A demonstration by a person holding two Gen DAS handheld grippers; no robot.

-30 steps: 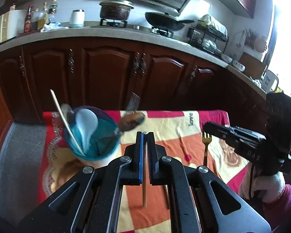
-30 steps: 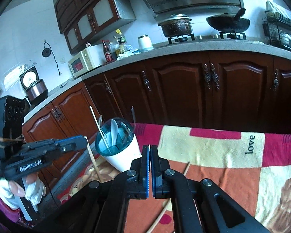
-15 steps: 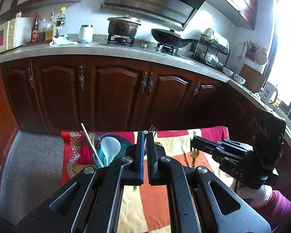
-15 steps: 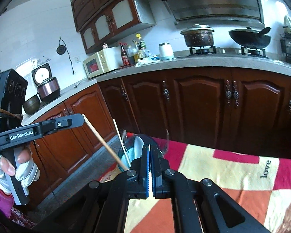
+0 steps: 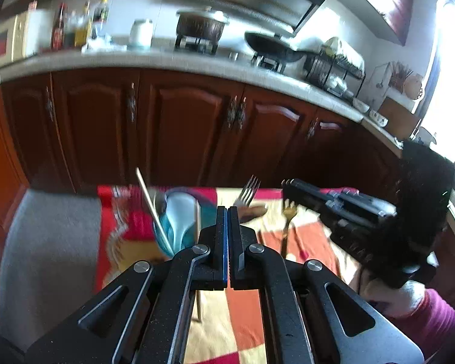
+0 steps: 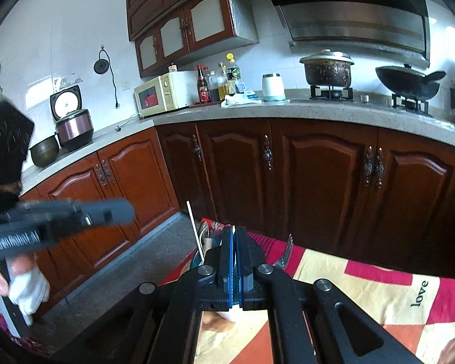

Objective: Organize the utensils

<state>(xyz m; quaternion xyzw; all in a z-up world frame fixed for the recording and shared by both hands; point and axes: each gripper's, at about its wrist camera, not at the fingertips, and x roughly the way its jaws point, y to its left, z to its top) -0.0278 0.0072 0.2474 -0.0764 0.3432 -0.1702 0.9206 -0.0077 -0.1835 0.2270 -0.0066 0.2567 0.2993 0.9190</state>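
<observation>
A: Left wrist view only: gold fork [image 5: 288,215] flat on the patterned cloth [image 5: 242,312]. Right wrist view only: microwave [image 6: 163,95] on the counter [image 6: 318,112].

B: Blue utensil cup [image 5: 179,230] on the cloth holds a white spoon [image 5: 180,212], a chopstick [image 5: 151,206], a steel fork [image 5: 248,190].

A: Left gripper [image 5: 227,212] and right gripper [image 6: 236,233]: jaws closed, empty.

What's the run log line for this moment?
left hand-held gripper: shut, empty | right hand-held gripper: shut, empty | holder: utensils inside | gold fork: on cloth
</observation>
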